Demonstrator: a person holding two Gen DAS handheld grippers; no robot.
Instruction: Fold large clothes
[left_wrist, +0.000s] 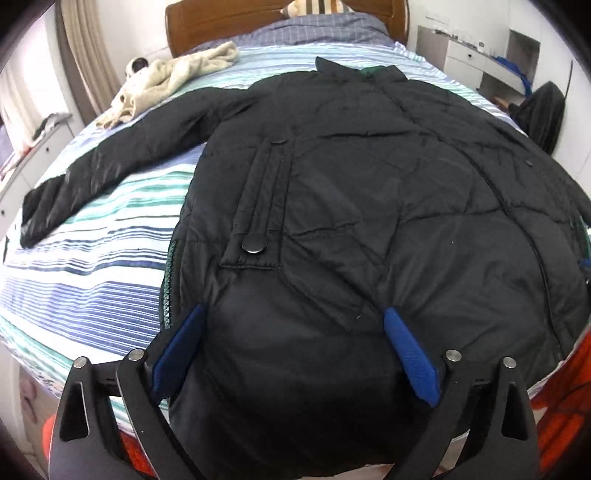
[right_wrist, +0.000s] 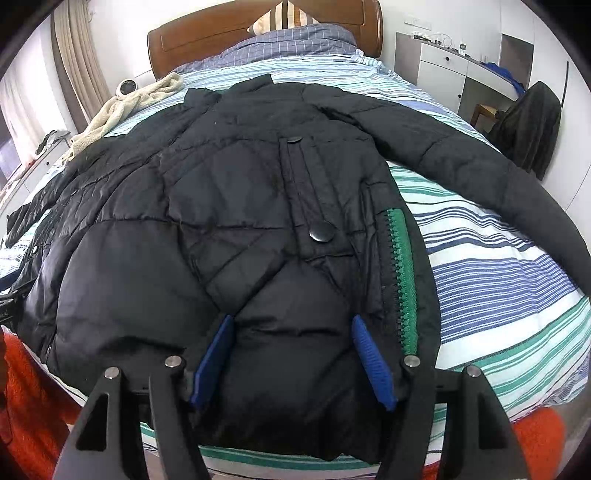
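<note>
Black jacket (left_wrist: 351, 192) between spread fingers (left_wrist: 410, 354)

slightly glossy quilted cloth jacket (left_wrist: 369, 192) on striped woven bedspread (left_wrist: 92, 280); polished wooden headboard (right_wrist: 207, 33).

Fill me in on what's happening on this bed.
A person with a gripper in each hand is about to fold a black jacket spread flat on the striped bed, sleeves out to both sides. The left gripper and right gripper hang open over the hem, holding nothing. No fold has been made yet. A cream garment lies near the headboard.
</note>
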